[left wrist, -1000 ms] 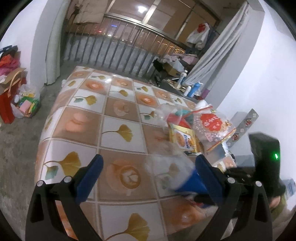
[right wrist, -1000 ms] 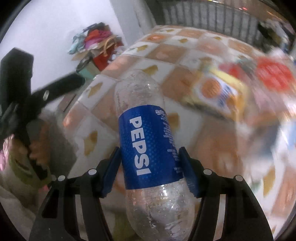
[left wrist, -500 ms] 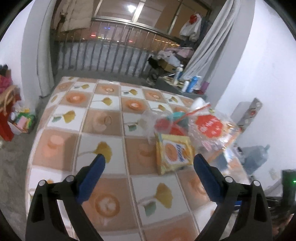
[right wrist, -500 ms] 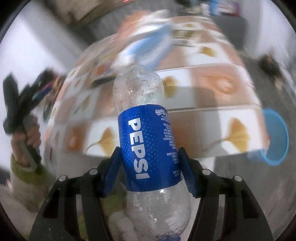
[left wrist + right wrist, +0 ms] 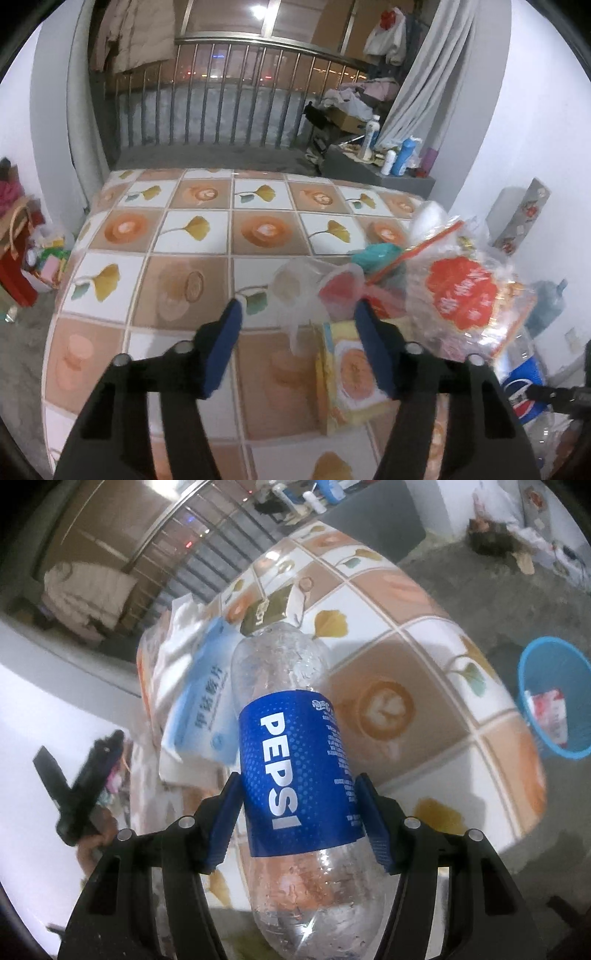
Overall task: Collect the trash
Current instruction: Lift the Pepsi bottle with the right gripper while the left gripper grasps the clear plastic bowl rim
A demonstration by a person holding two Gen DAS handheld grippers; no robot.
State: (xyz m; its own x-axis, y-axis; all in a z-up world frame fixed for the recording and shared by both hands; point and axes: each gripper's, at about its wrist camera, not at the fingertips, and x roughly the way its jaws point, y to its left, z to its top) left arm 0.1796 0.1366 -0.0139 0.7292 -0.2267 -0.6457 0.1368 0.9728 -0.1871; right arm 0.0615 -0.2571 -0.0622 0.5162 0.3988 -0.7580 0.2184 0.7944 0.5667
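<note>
My right gripper (image 5: 299, 801) is shut on a clear Pepsi bottle (image 5: 295, 768) with a blue label, held above the tiled-pattern table (image 5: 406, 657). The bottle (image 5: 524, 391) also shows low right in the left wrist view. My left gripper (image 5: 299, 332) hovers over the table (image 5: 184, 258) with its jaws closing. A crumpled clear plastic cup (image 5: 295, 291) lies just ahead of the blue pads, which do not press on it. Beside it lie a yellow snack packet (image 5: 354, 373), a red cup (image 5: 340, 291) and a clear bag with a red label (image 5: 461, 295).
A blue bin (image 5: 554, 698) with a red-and-white wrapper in it stands on the floor past the table's corner. A pale blue pack (image 5: 207, 709) and a dark sachet (image 5: 269, 609) lie on the table. Bags (image 5: 22, 258) crowd the left wall, and bottles (image 5: 399, 158) line a grey ledge.
The left gripper has slid toward the trash pile and its jaws have narrowed. The right gripper has rolled with the bottle still held, and the blue bin has come into view.
</note>
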